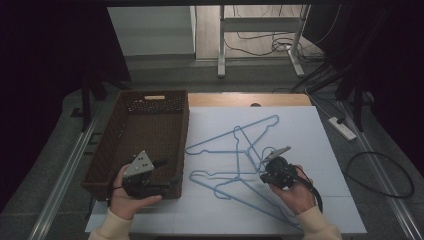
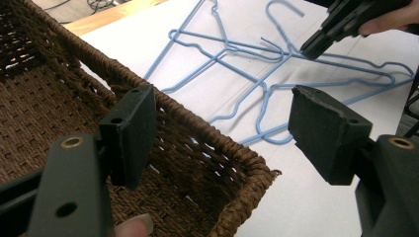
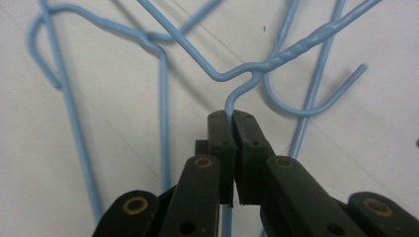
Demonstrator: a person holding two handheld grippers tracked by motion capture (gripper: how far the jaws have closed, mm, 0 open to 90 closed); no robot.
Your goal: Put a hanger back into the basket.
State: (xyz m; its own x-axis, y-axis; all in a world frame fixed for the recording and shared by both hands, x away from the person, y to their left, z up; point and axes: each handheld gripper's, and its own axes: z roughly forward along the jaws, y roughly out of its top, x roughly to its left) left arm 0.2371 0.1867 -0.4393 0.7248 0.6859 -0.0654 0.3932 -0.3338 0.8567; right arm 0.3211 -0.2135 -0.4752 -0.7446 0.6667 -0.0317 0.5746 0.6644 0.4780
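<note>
Right gripper [image 3: 232,114] clamped on thin blue wire hanger [image 3: 257,69] nr twisted neck, long axis twd brown wicker basket [image 1: 135,145]; left gripper [image 2: 222,128] open over basket rim.

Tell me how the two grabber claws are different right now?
The left gripper has its jaws wide apart and holds nothing; the right gripper is shut on a blue hanger. The left is at the brown basket's corner; the right is over the white table. Both are black.

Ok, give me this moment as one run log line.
right gripper: shut on blue hanger | left gripper: open over basket corner | hangers on white table
</note>
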